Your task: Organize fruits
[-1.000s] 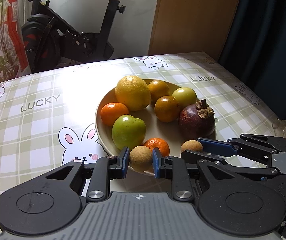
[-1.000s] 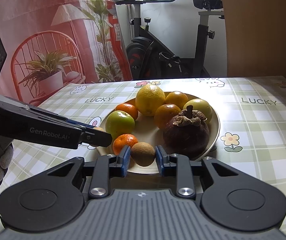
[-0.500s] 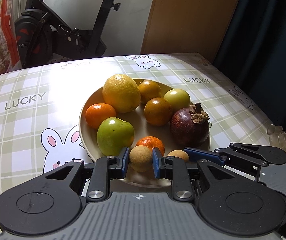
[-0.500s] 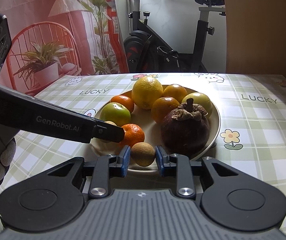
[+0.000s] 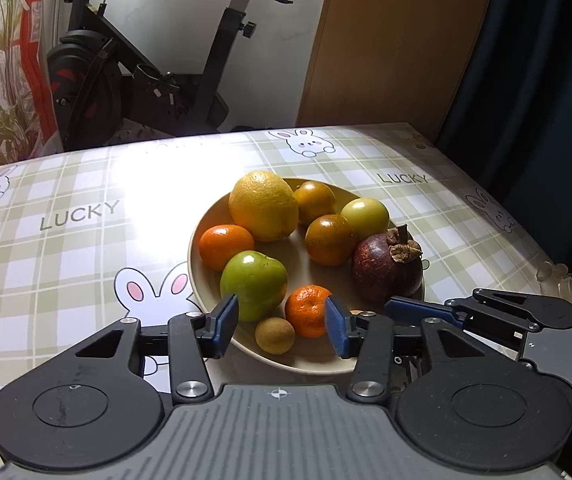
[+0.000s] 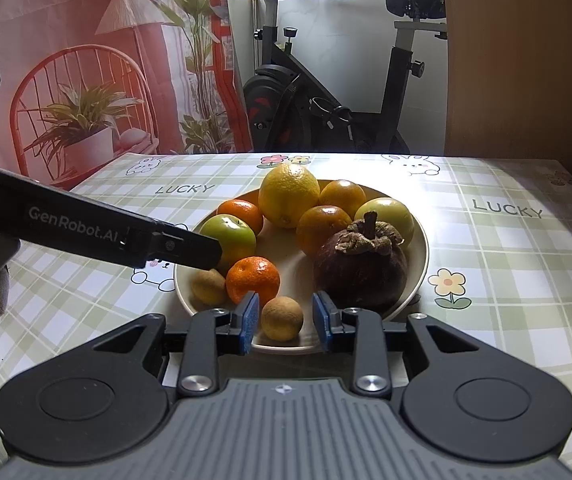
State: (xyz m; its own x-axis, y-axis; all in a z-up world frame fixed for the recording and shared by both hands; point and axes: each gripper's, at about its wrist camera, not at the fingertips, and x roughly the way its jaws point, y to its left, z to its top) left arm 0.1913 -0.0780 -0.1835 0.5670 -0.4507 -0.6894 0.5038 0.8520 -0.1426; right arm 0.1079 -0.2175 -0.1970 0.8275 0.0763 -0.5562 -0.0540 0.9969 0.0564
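Left gripper (image 5: 282, 326) spread open, small brown fruit (image 5: 274, 335) loose between its fingers on the beige plate (image 5: 196, 256), small mandarin (image 5: 309, 310) just beyond, right gripper (image 6: 284, 316) likewise open around a second brown fruit (image 6: 282, 318), mangosteen (image 6: 359, 270) ahead right.

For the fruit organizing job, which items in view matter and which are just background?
Job items: plate, two small brown fruits, mandarin, green apple, mangosteen, open left tongs, open right tongs.

Background: exercise bike, patterned curtain.
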